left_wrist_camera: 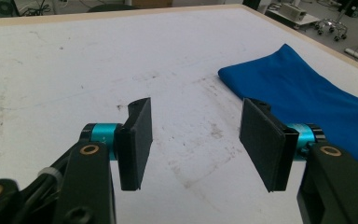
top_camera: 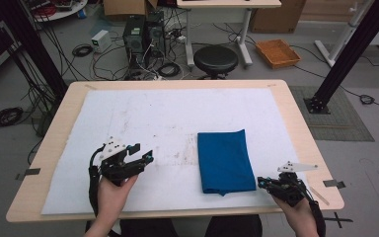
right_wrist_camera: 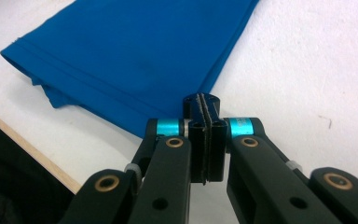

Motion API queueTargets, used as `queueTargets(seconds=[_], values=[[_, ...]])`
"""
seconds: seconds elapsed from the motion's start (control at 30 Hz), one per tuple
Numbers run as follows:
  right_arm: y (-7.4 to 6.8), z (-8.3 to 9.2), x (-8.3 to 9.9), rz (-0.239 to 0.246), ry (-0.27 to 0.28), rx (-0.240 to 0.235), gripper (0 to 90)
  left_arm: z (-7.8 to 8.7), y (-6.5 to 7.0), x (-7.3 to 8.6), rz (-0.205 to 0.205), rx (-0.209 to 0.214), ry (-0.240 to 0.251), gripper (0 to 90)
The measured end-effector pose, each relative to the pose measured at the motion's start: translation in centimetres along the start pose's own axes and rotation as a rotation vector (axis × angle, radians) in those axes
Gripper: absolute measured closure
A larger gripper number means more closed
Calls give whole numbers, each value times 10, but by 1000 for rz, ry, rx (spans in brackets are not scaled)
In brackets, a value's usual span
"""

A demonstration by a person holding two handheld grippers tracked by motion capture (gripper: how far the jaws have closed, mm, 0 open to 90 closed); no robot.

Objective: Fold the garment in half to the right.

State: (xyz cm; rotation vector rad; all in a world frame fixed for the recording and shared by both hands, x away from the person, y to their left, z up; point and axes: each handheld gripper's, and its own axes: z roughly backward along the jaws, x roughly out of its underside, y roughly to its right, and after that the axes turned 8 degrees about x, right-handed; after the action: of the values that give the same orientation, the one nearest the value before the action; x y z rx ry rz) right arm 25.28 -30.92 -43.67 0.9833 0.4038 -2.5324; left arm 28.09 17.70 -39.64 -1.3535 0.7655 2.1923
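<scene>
A folded blue cloth (top_camera: 225, 160) lies flat on the white mat (top_camera: 153, 113), right of centre. My right gripper (top_camera: 260, 181) is at the cloth's near right corner with its jaws pressed together. In the right gripper view the gripper (right_wrist_camera: 204, 107) covers that corner of the cloth (right_wrist_camera: 135, 51), so I cannot tell whether fabric is pinched. My left gripper (top_camera: 144, 152) hovers over bare mat to the left of the cloth. Its jaws stand wide open with nothing between them (left_wrist_camera: 196, 140), and the cloth (left_wrist_camera: 317, 98) lies beyond to the right.
The mat covers most of the wooden table (top_camera: 296, 128) and has faint dirty marks near the middle. On the floor behind the table are a black stool (top_camera: 215, 59), computer towers (top_camera: 135, 34) with cables, and an orange tray (top_camera: 278, 53).
</scene>
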Motion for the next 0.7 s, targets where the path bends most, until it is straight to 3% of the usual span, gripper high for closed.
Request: queueTargets(seconds=[0.1, 0.4, 0.6, 0.7], values=[[2, 1, -1, 2, 23, 6, 882, 0, 1, 0, -5, 4, 1, 442], [9, 10, -31, 37, 171, 23, 501, 3, -12, -8, -43, 47, 11, 370], [22, 11, -65, 41, 255, 40, 401, 3, -29, -17, -91, 64, 2, 354], [28, 8, -84, 33, 292, 29, 371, 2, -35, -23, -133, 67, -7, 354]])
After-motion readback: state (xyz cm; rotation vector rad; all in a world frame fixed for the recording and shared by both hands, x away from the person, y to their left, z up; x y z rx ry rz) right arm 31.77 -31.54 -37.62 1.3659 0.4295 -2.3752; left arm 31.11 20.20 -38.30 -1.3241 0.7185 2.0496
